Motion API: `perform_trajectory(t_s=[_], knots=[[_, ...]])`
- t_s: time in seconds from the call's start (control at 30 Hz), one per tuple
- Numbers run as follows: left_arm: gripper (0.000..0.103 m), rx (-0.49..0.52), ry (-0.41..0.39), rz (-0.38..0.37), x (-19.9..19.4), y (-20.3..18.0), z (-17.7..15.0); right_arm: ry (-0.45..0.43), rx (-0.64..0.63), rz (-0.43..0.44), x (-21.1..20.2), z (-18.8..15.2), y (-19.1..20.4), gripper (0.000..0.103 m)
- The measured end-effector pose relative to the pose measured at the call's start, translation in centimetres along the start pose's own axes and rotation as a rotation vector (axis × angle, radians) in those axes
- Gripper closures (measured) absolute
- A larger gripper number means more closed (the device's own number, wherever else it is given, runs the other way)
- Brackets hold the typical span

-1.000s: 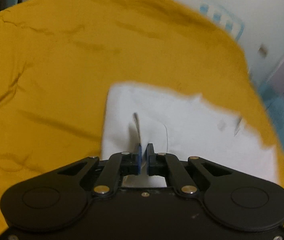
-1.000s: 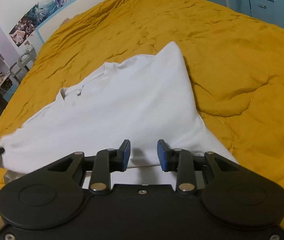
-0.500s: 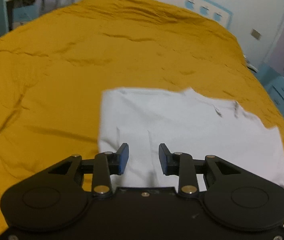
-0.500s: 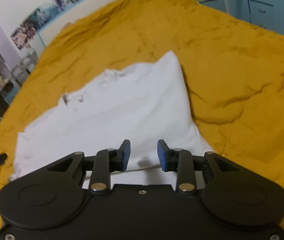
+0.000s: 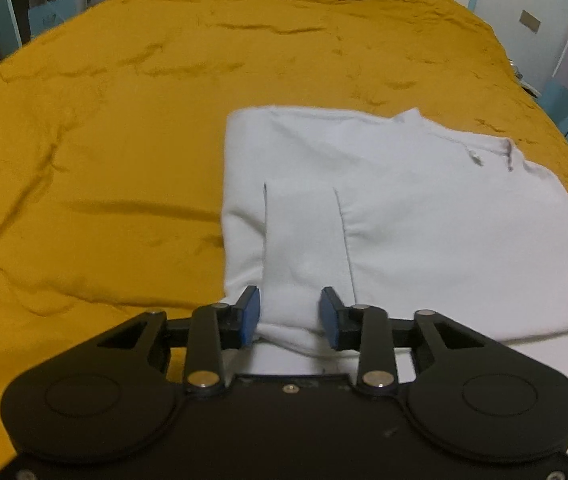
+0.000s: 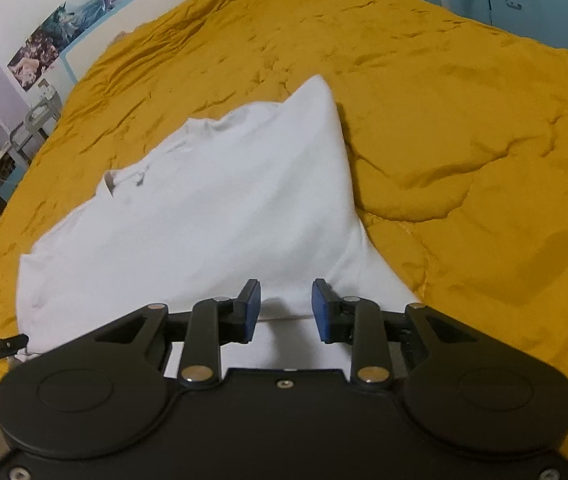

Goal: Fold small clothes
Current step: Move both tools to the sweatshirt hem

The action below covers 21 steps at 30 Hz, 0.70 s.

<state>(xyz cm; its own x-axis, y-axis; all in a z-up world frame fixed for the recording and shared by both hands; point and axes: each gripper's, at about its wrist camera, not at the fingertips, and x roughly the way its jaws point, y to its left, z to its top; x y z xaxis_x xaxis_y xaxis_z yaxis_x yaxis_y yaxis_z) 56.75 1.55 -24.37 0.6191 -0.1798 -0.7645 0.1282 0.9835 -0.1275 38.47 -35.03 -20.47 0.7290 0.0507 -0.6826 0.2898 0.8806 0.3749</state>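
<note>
On the mustard quilt (image 5: 124,160) lies the white shirt (image 5: 424,220), sleeve tucked across its body so the sides square up. Left gripper (image 5: 290,312) hovers, jaws apart, over the near hem; right gripper (image 6: 286,306) likewise spread and empty, probably lined up to lift that edge, though contact's unclear.

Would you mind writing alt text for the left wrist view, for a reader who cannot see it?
A white shirt lies partly folded on a mustard-yellow bedspread, one sleeve laid over its body. The left tool sits open at the bottom of the frame, its blue-padded fingers either side of the sleeve's near end. Blue furniture lines the room's edges.
</note>
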Motion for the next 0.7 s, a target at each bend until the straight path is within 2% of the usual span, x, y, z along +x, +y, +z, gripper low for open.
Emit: perform_trajectory(t_s=[0.17, 0.3, 0.4, 0.57, 0.7], knots=[[0.07, 0.087, -0.041, -0.03, -7.3, 1.3, -1.5, -0.032, -0.059, 0.035, -6.3, -0.5, 0.8, 0.072], [0.067, 0.103, -0.026, -0.075, -14.1, 3.5, -5.7, -0.017, -0.087, 0.087, -13.0, -3.1, -0.9, 0.072], [0.066, 0.096, 0.009, -0.087, -18.0, 5.1, -9.7, 0.021, -0.108, 0.09, -16.7, -6.1, -2.7, 0.072], [0.066, 0.07, 0.088, -0.106, -22.1, 7.3, -15.2, 0.096, -0.094, 0.063, -21.0, -11.7, -5.9, 0.072], [0.065, 0.057, 0.146, -0.122, -23.2, 7.9, -18.5, 0.118, -0.04, 0.042, -22.7, -14.4, -8.0, 0.069]])
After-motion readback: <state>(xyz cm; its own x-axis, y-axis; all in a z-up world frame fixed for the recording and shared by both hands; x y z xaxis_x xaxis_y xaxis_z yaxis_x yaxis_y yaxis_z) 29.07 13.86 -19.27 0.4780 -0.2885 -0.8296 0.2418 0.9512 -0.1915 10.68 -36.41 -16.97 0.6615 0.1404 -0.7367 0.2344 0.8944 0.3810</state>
